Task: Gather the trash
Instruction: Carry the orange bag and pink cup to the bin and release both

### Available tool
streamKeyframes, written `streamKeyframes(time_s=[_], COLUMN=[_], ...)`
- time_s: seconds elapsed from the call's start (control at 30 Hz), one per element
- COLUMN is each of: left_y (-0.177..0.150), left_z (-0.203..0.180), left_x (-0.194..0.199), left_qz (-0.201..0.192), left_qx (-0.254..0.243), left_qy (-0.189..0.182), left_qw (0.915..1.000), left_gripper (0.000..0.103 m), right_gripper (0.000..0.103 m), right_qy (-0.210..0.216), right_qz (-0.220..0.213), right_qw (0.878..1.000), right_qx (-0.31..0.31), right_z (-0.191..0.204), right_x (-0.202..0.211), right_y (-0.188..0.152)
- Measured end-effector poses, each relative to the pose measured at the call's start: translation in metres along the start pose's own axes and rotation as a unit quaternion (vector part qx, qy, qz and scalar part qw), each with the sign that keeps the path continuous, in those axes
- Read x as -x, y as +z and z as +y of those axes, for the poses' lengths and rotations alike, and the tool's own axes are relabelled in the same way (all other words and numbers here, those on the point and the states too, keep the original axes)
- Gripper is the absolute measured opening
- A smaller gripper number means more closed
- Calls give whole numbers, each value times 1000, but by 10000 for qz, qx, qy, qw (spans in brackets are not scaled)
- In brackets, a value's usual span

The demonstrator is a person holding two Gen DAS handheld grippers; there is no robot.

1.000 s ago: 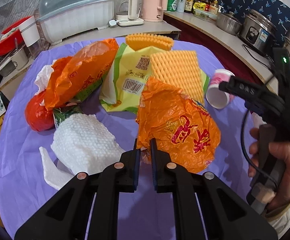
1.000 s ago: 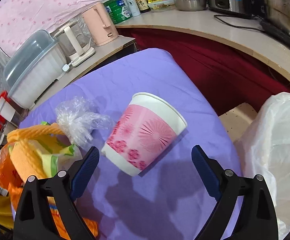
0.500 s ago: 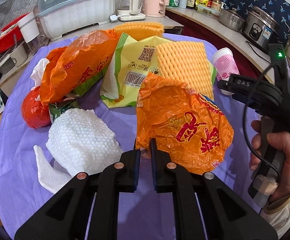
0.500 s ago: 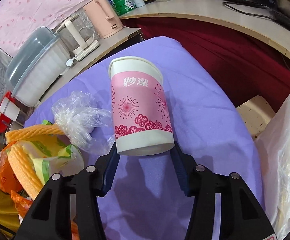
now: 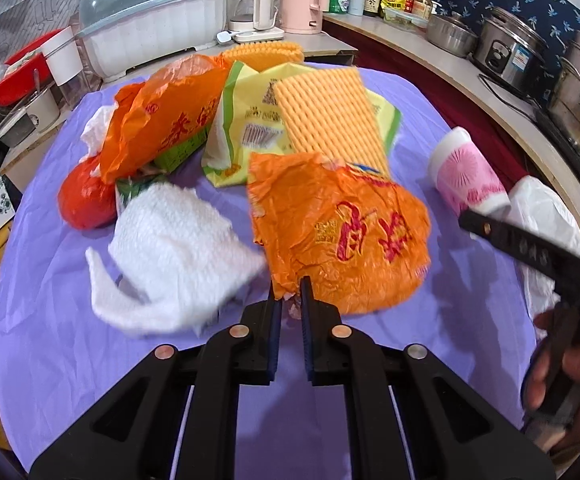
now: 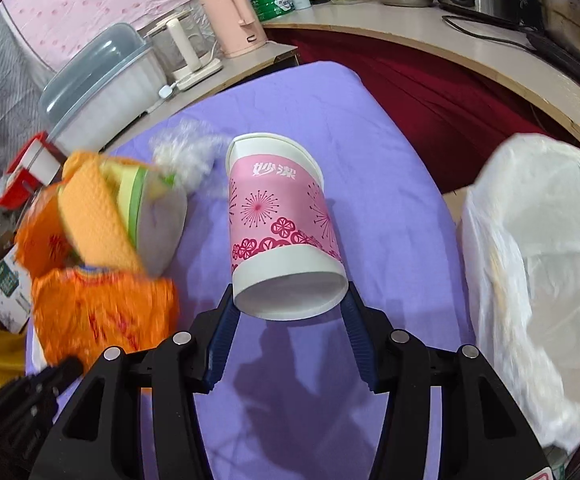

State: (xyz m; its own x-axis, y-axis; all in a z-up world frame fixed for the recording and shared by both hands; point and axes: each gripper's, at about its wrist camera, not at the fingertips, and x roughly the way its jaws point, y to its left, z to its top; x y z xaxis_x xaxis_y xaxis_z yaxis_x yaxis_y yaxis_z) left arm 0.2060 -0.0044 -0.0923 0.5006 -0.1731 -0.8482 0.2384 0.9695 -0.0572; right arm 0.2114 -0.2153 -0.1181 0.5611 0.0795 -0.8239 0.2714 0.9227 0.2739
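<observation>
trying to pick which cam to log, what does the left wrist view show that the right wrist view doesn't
Only the left wrist view shows the white paper towel, the red bag, the left gripper shut on the orange wrapper, and the person's hand.

Only the right wrist view shows the crumpled clear plastic, the cup's open mouth, and the open top of the white trash bag.

Both show the pink paper cup clamped in the right gripper, the yellow foam net, and the purple tablecloth.
</observation>
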Motion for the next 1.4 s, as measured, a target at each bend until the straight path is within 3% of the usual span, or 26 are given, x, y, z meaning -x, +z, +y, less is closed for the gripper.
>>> streamKeyframes(time_s=[0.17,0.2,0.23,0.3,0.4,0.5,0.67,0.77,0.83,0.9,0.97,1.4], left_y=[-18,-20,-23,-24,-23,-15,2,9,11,11,10,-11], left_z=[-4,-4,-3,1,4,8,19,17,11,8,7,-9], left_x=[10,11,11,11,14,17,9,2,-1,-2,-6,43], left_qz=[109,133,159,203,91,-104,-216,-244,-268,-241,-91,-275], left_qx=[-106,-100,-62,7,94,116,221,180,54,-15,18,-96], left_qy=[-44,-53,-85,-74,-3,81,111,102,135,83,-87,-411], left_qw=[9999,9998,9998,9998,9999,9998,9995,9995,9995,9997,9999,9987], left_gripper=[9,11,11,29,54,61,61,60,51,26,11,7], right_gripper=[50,56,69,80,81,81,81,74,56,55,54,54], right_qy=[-10,-32,-91,-234,-260,-243,-104,-4,70,124,145,1], right_qz=[138,125,100,-67,-239,-150,-8,129,201,219,172,-491], right_qw=[9998,9998,9997,9993,9986,9988,9987,9984,9985,9988,9991,9988], right_qx=[138,175,224,291,393,393,502,544,503,412,353,59], right_z=[-3,-3,-2,0,4,6,15,21,21,19,16,-12], right_x=[20,21,24,30,35,24,7,-3,-7,-6,-1,74], right_y=[-33,-36,-38,-40,-37,-29,-29,-30,-32,-33,-33,-33])
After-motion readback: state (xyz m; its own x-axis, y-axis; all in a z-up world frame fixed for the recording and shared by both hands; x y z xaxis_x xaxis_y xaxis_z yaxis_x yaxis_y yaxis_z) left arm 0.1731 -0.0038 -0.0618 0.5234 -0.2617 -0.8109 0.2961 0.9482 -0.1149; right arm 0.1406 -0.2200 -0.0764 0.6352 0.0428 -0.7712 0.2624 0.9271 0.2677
